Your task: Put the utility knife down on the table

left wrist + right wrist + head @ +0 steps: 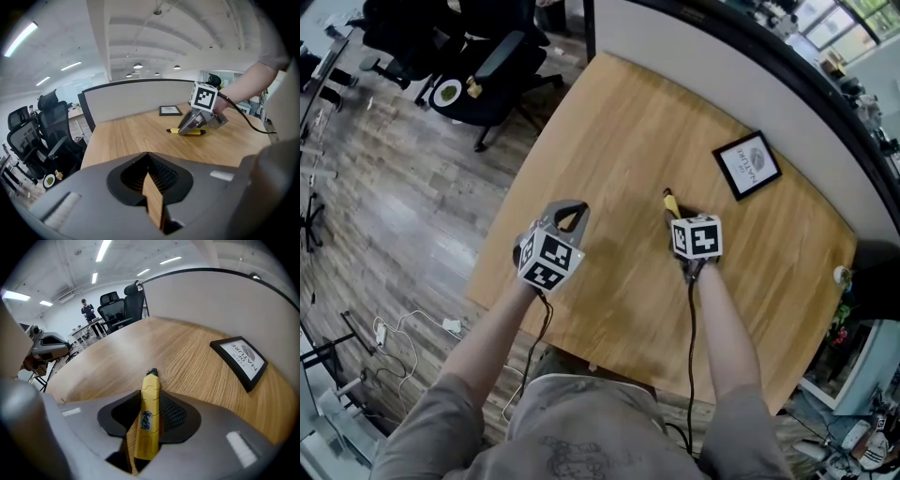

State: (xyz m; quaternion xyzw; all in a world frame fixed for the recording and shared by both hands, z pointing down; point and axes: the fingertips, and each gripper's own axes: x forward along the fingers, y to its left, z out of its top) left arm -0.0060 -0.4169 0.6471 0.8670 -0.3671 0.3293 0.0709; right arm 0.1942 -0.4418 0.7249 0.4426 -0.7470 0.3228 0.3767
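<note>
The person's two arms reached out over the near edge of the bench (619, 122), one tool in each hand.

The left tool (577, 213) sat low over the bench, close to the near left edge. Its jaws were together at the tips, with only a thin slit of wood showing behind them. Nothing was between them.

The right tool (151, 393) was just beside it to the right, a little further in, and pointed down at the wood. Its jaws stood apart. The utility knife (149, 414) was between them, but they were not squeezing it, and a strip of bare wood showed between the knife and the left jaw. The knife was yellow with a dark tip. In the left gripper view it lay flat on the bench, near the middle, under the right tool. Its dark tip stuck out past the jaws and pointed at the far edge.

Further on, well apart from the knife, a small framed picture (747, 165) lay near the far right edge. A pale grey wall (703, 56) ran along that far edge. Past the far left corner, black office chairs (492, 61) stood on the wooden floor (384, 216).
</note>
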